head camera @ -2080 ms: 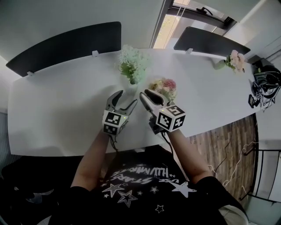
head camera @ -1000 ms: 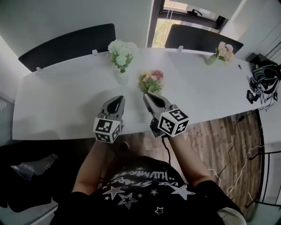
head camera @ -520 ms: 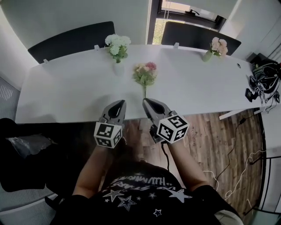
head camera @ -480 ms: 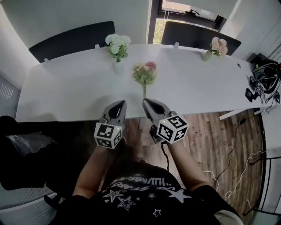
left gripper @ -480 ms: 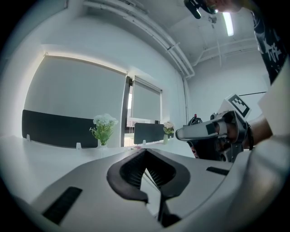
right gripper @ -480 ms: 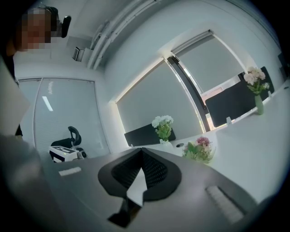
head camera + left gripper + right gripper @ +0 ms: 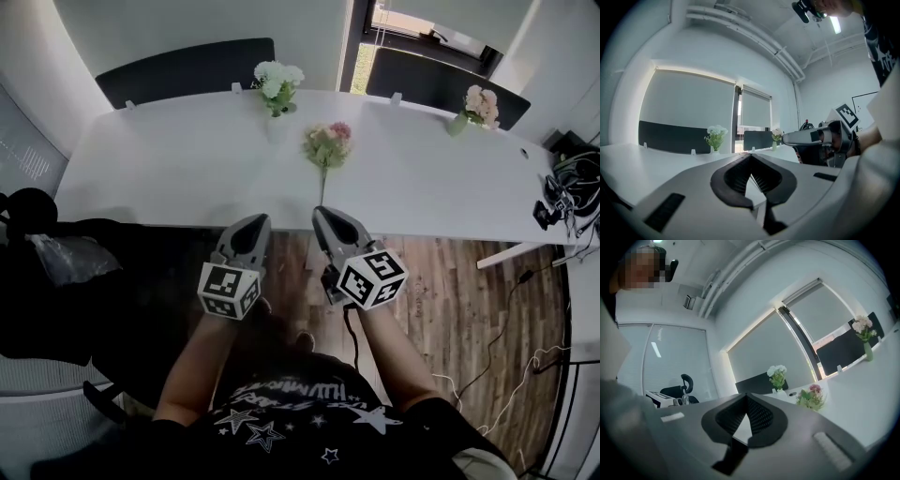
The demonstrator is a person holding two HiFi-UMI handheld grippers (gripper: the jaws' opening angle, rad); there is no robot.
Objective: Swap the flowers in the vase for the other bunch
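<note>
The jaws of the left gripper (image 7: 253,221) were seen pressed together with nothing between them, and those of the right gripper (image 7: 324,213) were likewise closed and empty. Both were held about level, off the near edge of the table (image 7: 169,159) and well apart from any flowers. Nearest to them, a pink bunch (image 7: 328,142) was seen on the table, its thin stem pointed towards that edge. Farther back, white flowers (image 7: 278,82) were stood in a small pale vase (image 7: 781,391). A third bunch (image 7: 480,103) was placed far to the right. The bunches were judged light, the blooms soft and easily crushed, so the stems should be taken gently below the heads. The vase was judged liable to tip and best steadied while stems were drawn out
</note>
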